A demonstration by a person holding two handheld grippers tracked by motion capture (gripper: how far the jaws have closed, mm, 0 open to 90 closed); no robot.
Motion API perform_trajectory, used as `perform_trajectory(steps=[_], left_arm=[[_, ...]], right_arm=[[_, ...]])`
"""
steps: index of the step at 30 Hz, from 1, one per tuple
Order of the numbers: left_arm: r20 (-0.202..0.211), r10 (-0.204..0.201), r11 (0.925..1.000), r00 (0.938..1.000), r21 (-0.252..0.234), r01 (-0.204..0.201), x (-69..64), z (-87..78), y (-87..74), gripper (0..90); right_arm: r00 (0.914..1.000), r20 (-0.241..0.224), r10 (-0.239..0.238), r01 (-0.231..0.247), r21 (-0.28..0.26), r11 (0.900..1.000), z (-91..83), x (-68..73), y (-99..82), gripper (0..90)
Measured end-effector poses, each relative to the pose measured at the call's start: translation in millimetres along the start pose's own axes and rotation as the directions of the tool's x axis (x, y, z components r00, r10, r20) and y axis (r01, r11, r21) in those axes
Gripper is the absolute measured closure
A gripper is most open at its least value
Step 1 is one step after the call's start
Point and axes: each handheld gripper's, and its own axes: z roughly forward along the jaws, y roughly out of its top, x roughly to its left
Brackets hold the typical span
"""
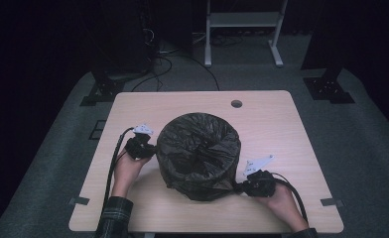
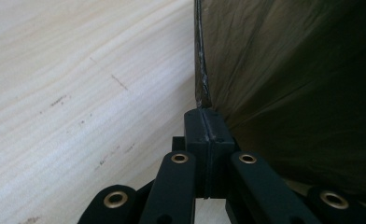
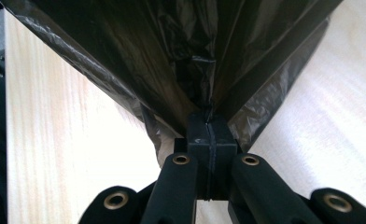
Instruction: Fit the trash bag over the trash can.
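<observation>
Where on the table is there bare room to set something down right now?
The far strip between the black bag and the table edge with the round hole is bare, as are the far corners. The near corners outside each hand are free. It is crowded mid-table, where the left gripper and right gripper pinch the bag.

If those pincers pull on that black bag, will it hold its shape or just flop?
Probably flop: the bag is thin, crinkled film, stretched taut where the right gripper pinches it. It likely feels light, and might tear at the left gripper.
</observation>
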Motion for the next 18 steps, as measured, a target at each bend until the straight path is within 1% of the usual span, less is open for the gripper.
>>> perform_trajectory(steps=[1,2,3,4,5,6,8,10,11,12,13,14,15,16,18], left_arm=[[0.004,0.0,0.9999,1.0,-0.012,0.0,0.0,-2.5,0.6,89.9],[0.005,-0.003,0.9997,1.0,-0.026,0.003,-0.3,-4.2,1.1,89.9],[0.005,-0.003,0.9991,1.0,-0.043,0.003,-0.2,-6.7,2.0,88.5],[0.003,-0.005,0.9987,1.0,-0.051,0.006,-0.5,-9.3,3.1,84.8],[-0.002,-0.005,0.9984,1.0,-0.057,0.005,-1.1,-11.9,4.2,80.8],[-0.004,0.004,0.9983,1.0,-0.058,-0.005,-1.0,-15.2,5.2,78.0],[-0.006,0.006,0.9968,1.0,-0.079,-0.007,-2.2,-21.9,6.2,71.0],[-0.011,0.003,0.9948,0.9999,-0.102,-0.004,-3.4,-29.2,6.5,62.8],[-0.017,-0.005,0.9934,0.9998,-0.115,0.004,-3.6,-32.8,6.5,57.6],[-0.013,-0.013,0.9922,0.9998,-0.124,0.011,-3.5,-36.3,6.4,50.6],[-0.011,-0.017,0.9908,0.9998,-0.134,0.015,-3.7,-40.0,6.1,46.5],[-0.011,-0.018,0.9885,0.9998,-0.15,0.017,-3.5,-43.7,5.9,42.0],[0.003,-0.025,0.986,0.9997,-0.165,0.025,-3.7,-48.3,5.5,37.3],[0.003,-0.021,0.9849,0.9998,-0.172,0.022,-4.5,-50.9,5.2,36.1],[-0.008,-0.01,0.9852,0.9999,-0.171,0.009,-7.1,-56.9,4.0,30.9]], right_arm=[[1.0,0.0,-0.001,0.001,-0.005,1.0,-0.2,-0.1,-0.1,89.2],[0.9999,0.013,-0.004,0.004,-0.017,0.9999,-2.8,0.6,1.2,82.4],[0.9998,0.019,-0.005,0.005,-0.025,0.9997,-5.2,0.6,2.4,78.9],[0.9997,0.025,-0.003,0.004,-0.039,0.9992,-9.1,0.8,4.2,72.6],[0.9993,0.037,-0.001,0.003,-0.056,0.9984,-13.1,1.2,5.8,69.9],[0.9993,0.036,-0.002,0.004,-0.065,0.9979,-17.1,1.4,7.3,68.1],[0.9988,0.049,-0.003,0.007,-0.093,0.9956,-25.5,2.4,10.2,59.4],[0.9991,0.042,0.004,0.001,-0.122,0.9926,-33.5,2.0,13.0,48.8],[0.9989,0.047,0.006,0.0,-0.137,0.9906,-37.7,2.3,14.5,43.9],[0.9988,0.048,0.007,0.001,-0.156,0.9878,-42.1,2.5,16.0,38.8],[0.9989,0.045,0.014,-0.006,-0.175,0.9846,-46.5,2.5,17.4,35.3],[0.9987,0.045,0.022,-0.013,-0.192,0.9813,-51.0,2.0,18.7,28.7],[0.9985,0.044,0.032,-0.022,-0.21,0.9774,-55.4,1.5,19.9,24.7],[0.9984,0.042,0.038,-0.027,-0.234,0.9718,-60.7,1.0,21.0,21.7],[0.9984,0.038,0.042,-0.031,-0.256,0.9663,-66.7,0.6,22.2,16.8]])
